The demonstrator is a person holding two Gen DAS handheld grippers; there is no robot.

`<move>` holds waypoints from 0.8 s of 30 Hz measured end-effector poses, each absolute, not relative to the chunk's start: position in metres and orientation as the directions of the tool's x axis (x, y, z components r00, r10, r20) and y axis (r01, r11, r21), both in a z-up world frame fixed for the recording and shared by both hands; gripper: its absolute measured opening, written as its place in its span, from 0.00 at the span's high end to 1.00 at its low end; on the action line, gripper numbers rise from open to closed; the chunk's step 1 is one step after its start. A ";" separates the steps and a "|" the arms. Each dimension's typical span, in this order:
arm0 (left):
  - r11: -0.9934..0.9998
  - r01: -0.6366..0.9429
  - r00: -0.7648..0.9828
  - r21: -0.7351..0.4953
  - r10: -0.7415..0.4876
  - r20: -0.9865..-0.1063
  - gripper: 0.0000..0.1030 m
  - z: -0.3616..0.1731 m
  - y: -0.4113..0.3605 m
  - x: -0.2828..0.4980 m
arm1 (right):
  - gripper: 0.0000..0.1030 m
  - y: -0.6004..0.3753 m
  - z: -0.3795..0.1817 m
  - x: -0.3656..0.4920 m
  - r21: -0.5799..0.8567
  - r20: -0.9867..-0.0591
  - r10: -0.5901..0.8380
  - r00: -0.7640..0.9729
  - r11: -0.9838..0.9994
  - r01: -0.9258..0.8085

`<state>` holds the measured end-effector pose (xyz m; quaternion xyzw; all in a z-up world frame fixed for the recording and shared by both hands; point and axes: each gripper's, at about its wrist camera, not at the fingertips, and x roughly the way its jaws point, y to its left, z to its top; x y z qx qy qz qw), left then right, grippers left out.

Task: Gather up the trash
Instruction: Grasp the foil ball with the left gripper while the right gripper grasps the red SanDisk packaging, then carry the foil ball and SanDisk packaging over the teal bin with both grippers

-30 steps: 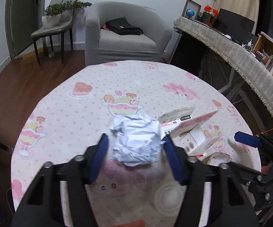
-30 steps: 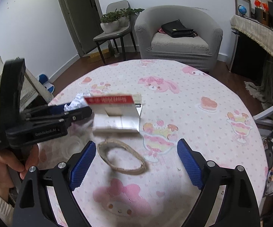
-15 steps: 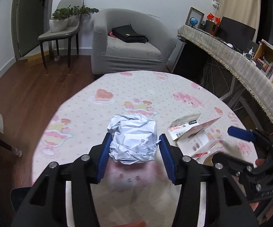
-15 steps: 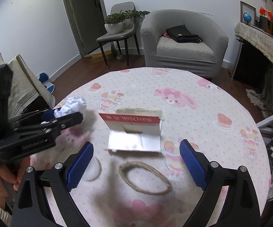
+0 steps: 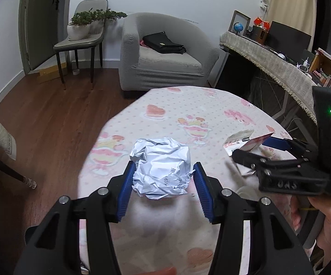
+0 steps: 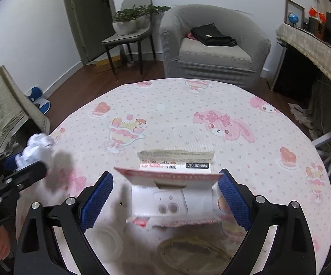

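Fingers of left gripper (image 5: 163, 178) clamp crumpled paper ball (image 5: 160, 167); right gripper (image 6: 165, 194) fingers spread around opened box (image 6: 168, 197).

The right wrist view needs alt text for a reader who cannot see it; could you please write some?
The right tool stands open around a torn pink-and-white carton on a round table. At far left, the left tool grips a crumpled paper ball.
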<state>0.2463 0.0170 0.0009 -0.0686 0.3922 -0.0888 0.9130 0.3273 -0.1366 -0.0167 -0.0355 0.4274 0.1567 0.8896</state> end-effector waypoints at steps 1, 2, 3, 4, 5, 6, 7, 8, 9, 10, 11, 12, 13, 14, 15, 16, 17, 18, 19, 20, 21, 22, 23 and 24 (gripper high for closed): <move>0.974 0.105 0.677 -0.199 -0.216 -0.704 0.47 0.001 0.020 0.245 | 0.09 -0.135 -0.017 0.328 0.063 -0.775 0.237 0.587 0.952 -0.301; 0.974 0.100 0.677 -0.203 -0.216 -0.703 0.47 0.002 0.025 0.243 | 0.09 -0.134 -0.018 0.329 0.059 -0.776 0.230 0.588 0.954 -0.294; 0.974 0.097 0.677 -0.204 -0.215 -0.704 0.47 0.002 0.027 0.242 | 0.10 -0.132 -0.017 0.330 0.054 -0.775 0.217 0.594 0.959 -0.280; 0.975 0.097 0.678 -0.202 -0.213 -0.704 0.47 0.002 0.030 0.240 | 0.26 -0.132 -0.017 0.330 0.049 -0.774 0.208 0.598 0.961 -0.272; 0.976 0.097 0.679 -0.196 -0.208 -0.703 0.47 0.003 0.033 0.238 | 0.25 -0.131 -0.017 0.331 0.038 -0.777 0.194 0.599 0.964 -0.263; 0.977 0.095 0.681 -0.192 -0.204 -0.703 0.47 0.004 0.037 0.235 | 0.25 -0.130 -0.017 0.331 0.030 -0.778 0.184 0.601 0.966 -0.257; 0.977 0.093 0.682 -0.192 -0.203 -0.702 0.47 0.005 0.039 0.233 | 0.25 -0.129 -0.016 0.331 0.024 -0.776 0.177 0.605 0.967 -0.253; 0.977 0.089 0.684 -0.195 -0.202 -0.701 0.47 0.006 0.043 0.231 | 0.25 -0.128 -0.015 0.331 0.016 -0.774 0.171 0.610 0.968 -0.250; 0.977 0.087 0.686 -0.196 -0.201 -0.699 0.47 0.007 0.046 0.230 | 0.25 -0.127 -0.015 0.331 0.013 -0.771 0.168 0.614 0.968 -0.249; 0.977 0.083 0.689 -0.197 -0.199 -0.697 0.47 0.008 0.050 0.228 | 0.25 -0.125 -0.013 0.331 0.013 -0.768 0.169 0.618 0.968 -0.249; 0.977 0.079 0.691 -0.197 -0.197 -0.696 0.47 0.009 0.052 0.227 | 0.25 -0.123 -0.010 0.330 0.022 -0.762 0.179 0.623 0.968 -0.250; 0.977 0.077 0.692 -0.199 -0.196 -0.695 0.47 0.010 0.055 0.226 | 0.25 -0.122 -0.008 0.329 0.028 -0.758 0.186 0.625 0.967 -0.254; 0.977 0.072 0.694 -0.202 -0.195 -0.693 0.47 0.011 0.059 0.224 | 0.25 -0.119 -0.005 0.328 0.033 -0.753 0.197 0.628 0.964 -0.263; 0.976 0.070 0.695 -0.205 -0.195 -0.692 0.47 0.012 0.062 0.223 | 0.25 -0.115 -0.002 0.327 0.034 -0.749 0.206 0.630 0.961 -0.273; 0.975 0.066 0.696 -0.210 -0.196 -0.691 0.47 0.012 0.065 0.222 | 0.25 -0.110 0.001 0.324 0.039 -0.743 0.221 0.632 0.957 -0.289; 0.974 0.060 0.698 -0.218 -0.198 -0.689 0.47 0.013 0.068 0.220 | 0.25 -0.105 0.004 0.322 0.050 -0.738 0.241 0.630 0.951 -0.305; 0.972 0.055 0.699 -0.230 -0.201 -0.686 0.47 0.014 0.072 0.218 | 0.25 -0.101 0.007 0.320 0.063 -0.734 0.261 0.627 0.946 -0.319; 0.970 0.050 0.702 -0.238 -0.204 -0.682 0.47 0.016 0.074 0.217 | 0.25 -0.096 0.010 0.317 0.073 -0.731 0.279 0.623 0.940 -0.334; 0.968 0.047 0.706 -0.246 -0.206 -0.678 0.47 0.017 0.077 0.215 | 0.25 -0.091 0.012 0.314 0.081 -0.728 0.295 0.619 0.934 -0.349; 0.966 0.044 0.709 -0.253 -0.208 -0.674 0.47 0.019 0.080 0.213 | 0.25 -0.086 0.014 0.311 0.088 -0.726 0.310 0.614 0.927 -0.364; 0.965 0.041 0.710 -0.258 -0.210 -0.672 0.47 0.020 0.082 0.210 | 0.25 -0.082 0.015 0.308 0.092 -0.724 0.320 0.611 0.923 -0.375; 0.965 0.039 0.711 -0.258 -0.208 -0.672 0.47 0.021 0.083 0.208 | 0.25 -0.078 0.017 0.305 0.095 -0.723 0.331 0.606 0.917 -0.387; 0.967 0.035 0.712 -0.252 -0.201 -0.672 0.47 0.021 0.085 0.205 | 0.25 -0.073 0.018 0.302 0.096 -0.721 0.343 0.602 0.910 -0.403; 0.969 0.031 0.713 -0.247 -0.194 -0.673 0.47 0.022 0.085 0.204 | 0.25 -0.069 0.020 0.299 0.093 -0.720 0.346 0.601 0.907 -0.410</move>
